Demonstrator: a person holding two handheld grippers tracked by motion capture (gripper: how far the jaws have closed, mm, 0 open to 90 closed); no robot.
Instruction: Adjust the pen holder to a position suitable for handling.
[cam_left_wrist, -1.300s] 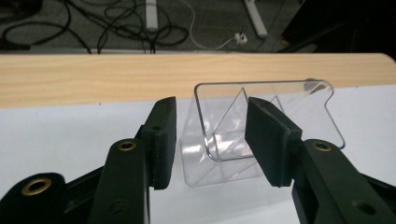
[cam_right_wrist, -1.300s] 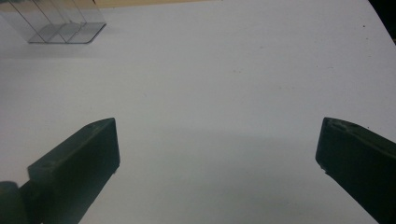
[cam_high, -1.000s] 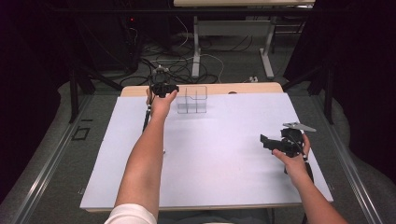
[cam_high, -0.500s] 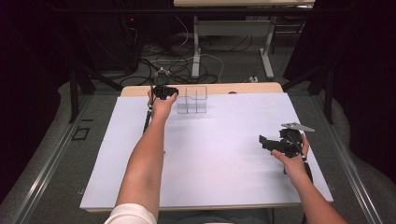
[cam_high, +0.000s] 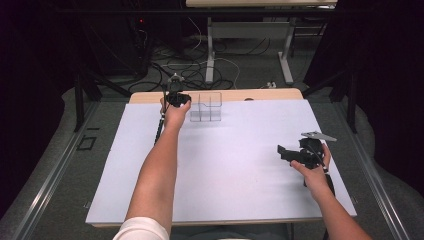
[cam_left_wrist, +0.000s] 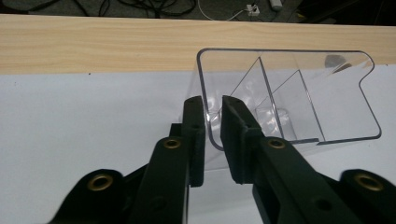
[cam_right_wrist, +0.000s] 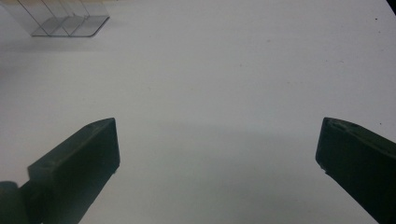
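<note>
My left hand-held gripper (cam_left_wrist: 212, 126): jaws nearly closed, pinching the left wall of the clear divided organizer (cam_left_wrist: 299, 98). The left gripper view shows the inner partitions; the high view shows it at the tabletop's (cam_high: 230, 170) far edge, left of centre, just beside the bare wood strip. My right hand-held gripper (cam_right_wrist: 217, 144): jaws wide apart, holding nothing, over open white tabletop near the right edge, well apart from the organizer.

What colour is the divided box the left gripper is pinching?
The box has no colour: it is clear, see-through plastic, showing best in the left gripper view.
</note>
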